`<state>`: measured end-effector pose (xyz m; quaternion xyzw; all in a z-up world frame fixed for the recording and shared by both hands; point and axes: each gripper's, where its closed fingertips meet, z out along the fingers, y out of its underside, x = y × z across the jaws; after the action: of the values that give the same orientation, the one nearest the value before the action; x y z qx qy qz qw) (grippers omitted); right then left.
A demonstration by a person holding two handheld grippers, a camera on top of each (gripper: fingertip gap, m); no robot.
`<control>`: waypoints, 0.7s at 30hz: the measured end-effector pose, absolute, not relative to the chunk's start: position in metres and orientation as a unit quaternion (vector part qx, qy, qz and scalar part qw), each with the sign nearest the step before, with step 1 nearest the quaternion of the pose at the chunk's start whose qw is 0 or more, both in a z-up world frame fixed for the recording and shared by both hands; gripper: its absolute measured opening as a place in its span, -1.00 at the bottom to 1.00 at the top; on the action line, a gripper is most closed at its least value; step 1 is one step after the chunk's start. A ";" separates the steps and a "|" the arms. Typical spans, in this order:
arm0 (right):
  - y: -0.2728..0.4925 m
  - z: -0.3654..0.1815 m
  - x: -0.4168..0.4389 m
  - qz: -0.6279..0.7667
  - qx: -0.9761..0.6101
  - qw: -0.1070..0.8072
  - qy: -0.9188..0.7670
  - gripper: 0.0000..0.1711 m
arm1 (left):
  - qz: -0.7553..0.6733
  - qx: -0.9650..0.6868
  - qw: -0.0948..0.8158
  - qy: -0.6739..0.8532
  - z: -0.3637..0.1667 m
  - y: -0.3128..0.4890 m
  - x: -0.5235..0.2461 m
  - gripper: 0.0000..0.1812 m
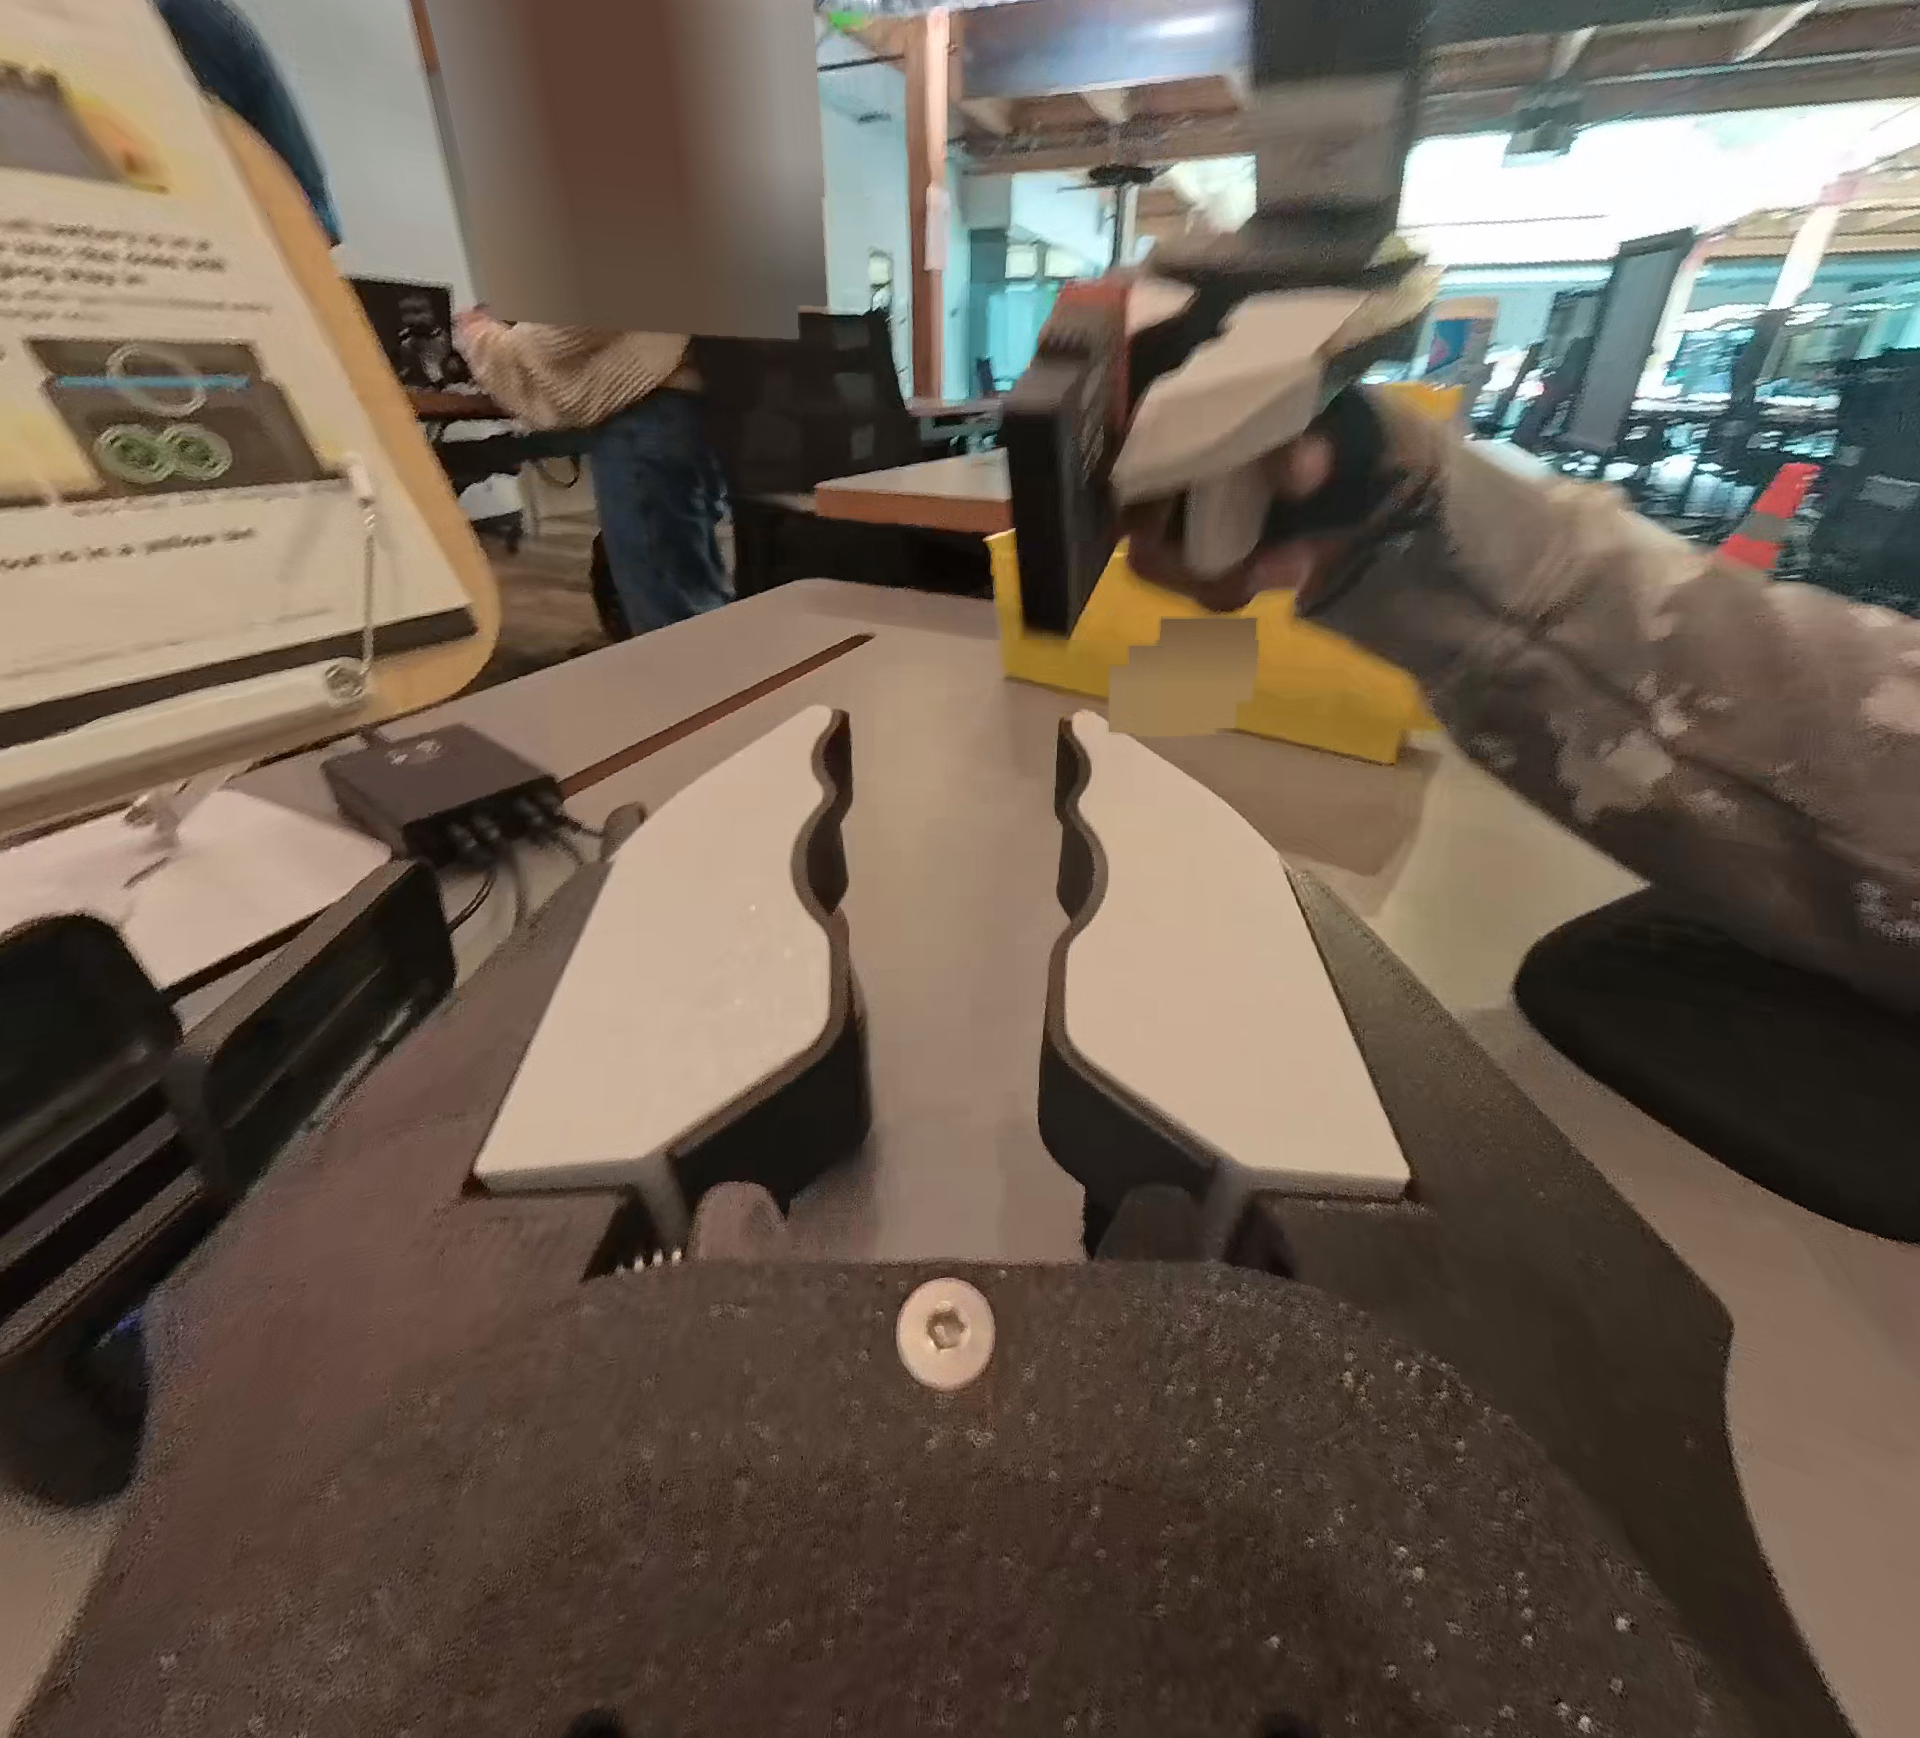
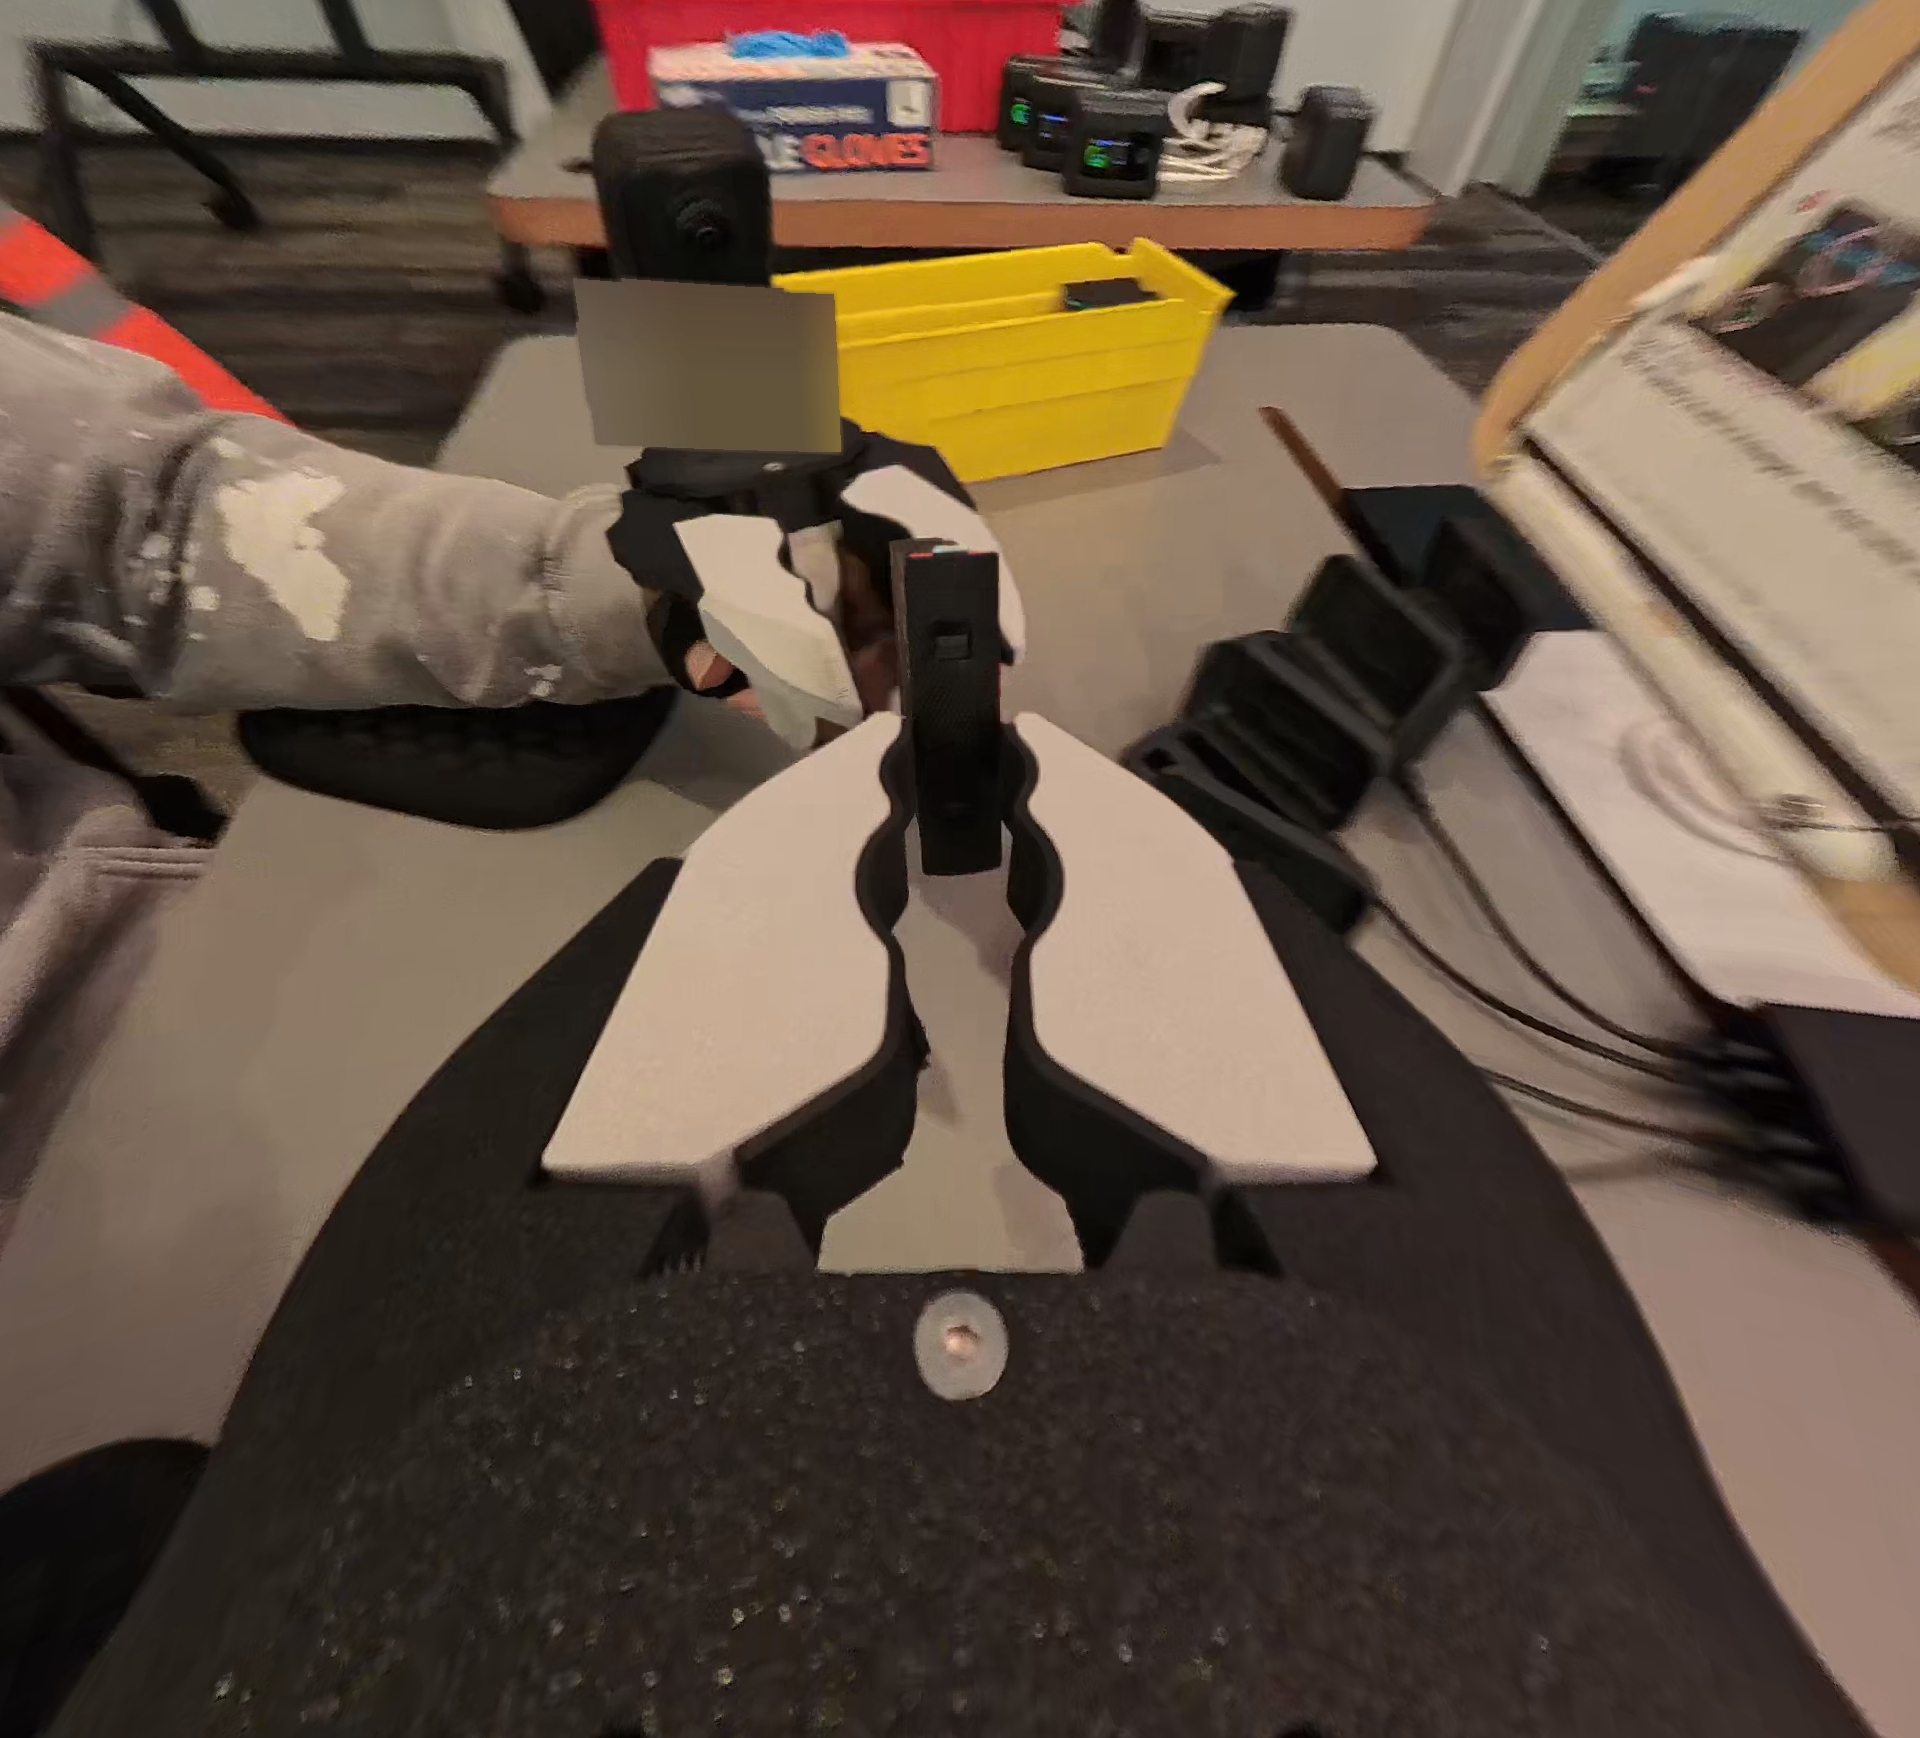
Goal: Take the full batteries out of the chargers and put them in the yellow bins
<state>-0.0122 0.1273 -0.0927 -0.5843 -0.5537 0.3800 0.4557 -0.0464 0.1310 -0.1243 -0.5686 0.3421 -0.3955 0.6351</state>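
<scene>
1. I see the grey table [image 2: 1091, 566] carrying everything; a propped instruction board [image 1: 187, 400] stands at its edge beside the chargers.
2. The yellow bin [image 2: 1023, 369] sits at the far side of the table, with one dark battery already lying inside it near its right end.
3. A red bin [image 2: 727, 26] and a box of gloves [image 2: 795, 104] rest on a second table behind, next to a cluster of black units with lit screens.
4. The black chargers [image 2: 1320, 701] stand in a row just right of my right tongs, cables trailing off toward a small black hub [image 1: 442, 779].
5. My right tongs [image 2: 951, 784] are pinching a black battery [image 2: 951, 701] upright between the tips, held above the table and short of the yellow bin.
6. My left tongs [image 1: 951, 815] are spread with nothing between them, low over the table; in the right wrist view they sit just behind the held battery, and I cannot tell whether they touch it.
</scene>
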 end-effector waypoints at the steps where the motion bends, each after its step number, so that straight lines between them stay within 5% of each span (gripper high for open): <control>1: 0.133 -0.084 -0.001 0.346 -0.595 0.467 -0.555 -0.83 | -0.385 -0.581 0.633 0.336 -0.129 0.136 -0.048 -0.60; 6: 0.165 -0.041 0.085 0.150 -0.656 0.465 -0.574 -0.83 | -0.327 -0.618 0.633 0.332 -0.143 0.150 -0.049 -0.61; 11: 0.202 -0.031 0.209 -0.044 -0.726 0.362 -0.584 -0.83 | -0.301 -0.633 0.633 0.329 -0.151 0.155 -0.050 -0.64; 21: 0.208 -0.147 0.392 -0.138 -0.796 0.104 -0.580 -0.83 | -0.279 -0.648 0.623 0.338 -0.169 0.158 -0.045 -0.76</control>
<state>0.3923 0.2084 -0.1471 -0.7963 -0.5797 -0.1378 0.1037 -0.0446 0.1578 -0.1692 -0.6479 0.3382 -0.2786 0.6230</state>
